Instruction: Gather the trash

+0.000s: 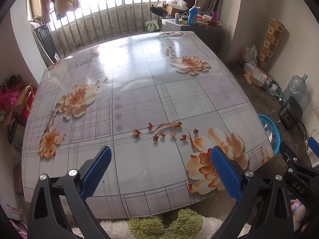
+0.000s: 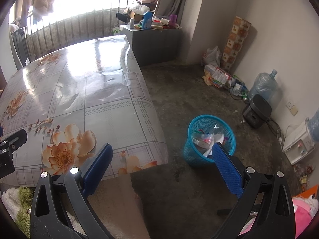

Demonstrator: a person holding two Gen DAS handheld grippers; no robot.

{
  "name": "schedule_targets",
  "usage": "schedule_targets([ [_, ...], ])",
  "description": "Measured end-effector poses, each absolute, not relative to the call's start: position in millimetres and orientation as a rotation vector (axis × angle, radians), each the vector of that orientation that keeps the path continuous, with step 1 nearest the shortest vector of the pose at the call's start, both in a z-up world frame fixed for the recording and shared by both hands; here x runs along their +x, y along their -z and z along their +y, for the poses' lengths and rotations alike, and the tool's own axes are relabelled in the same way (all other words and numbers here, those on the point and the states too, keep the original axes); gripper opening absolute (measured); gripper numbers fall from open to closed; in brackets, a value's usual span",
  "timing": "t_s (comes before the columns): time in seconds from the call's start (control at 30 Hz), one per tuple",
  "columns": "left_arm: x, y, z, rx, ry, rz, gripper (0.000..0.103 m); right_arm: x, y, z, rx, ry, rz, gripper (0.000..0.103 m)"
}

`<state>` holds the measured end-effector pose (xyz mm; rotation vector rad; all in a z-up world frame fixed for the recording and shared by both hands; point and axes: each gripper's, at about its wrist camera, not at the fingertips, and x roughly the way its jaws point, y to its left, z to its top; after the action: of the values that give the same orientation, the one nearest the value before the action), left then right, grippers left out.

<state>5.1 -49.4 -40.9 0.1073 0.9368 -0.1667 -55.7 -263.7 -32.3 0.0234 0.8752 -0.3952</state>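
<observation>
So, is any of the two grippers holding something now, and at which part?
Nothing is held. The left gripper has its jaws open over the table; the right gripper is open too, near the blue basket.

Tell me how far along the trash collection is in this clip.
Looks finished or nearly so. Done: the flowered tablecloth shows no litter, and the blue basket on the floor beside the table already holds wrappers and paper scraps. In hand: nothing; the left gripper and right gripper are both open and empty. Left: possibly the loose packaging by the far wall, if that counts as trash.
</observation>
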Motion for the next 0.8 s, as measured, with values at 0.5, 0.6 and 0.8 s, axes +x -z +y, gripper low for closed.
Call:
schedule_targets([
  [0.5,5.3,43.9,-46.7,0.119,0.172,0.945,0.098,-55.3,32.0,-261.4,0.024,0.396,0.875,0.096],
  [0.6,5.4,44.0,-46.7,0.119,0.172,0.944,0.098,-55.5,31.8,-262.1,0.025,0.395,0.876,0.096],
  [0.8,5.3,43.7,-46.9,0.120,0.174,0.943,0.098,-54.7,31.5,-260.1,0.024,0.392,0.875,0.096],
])
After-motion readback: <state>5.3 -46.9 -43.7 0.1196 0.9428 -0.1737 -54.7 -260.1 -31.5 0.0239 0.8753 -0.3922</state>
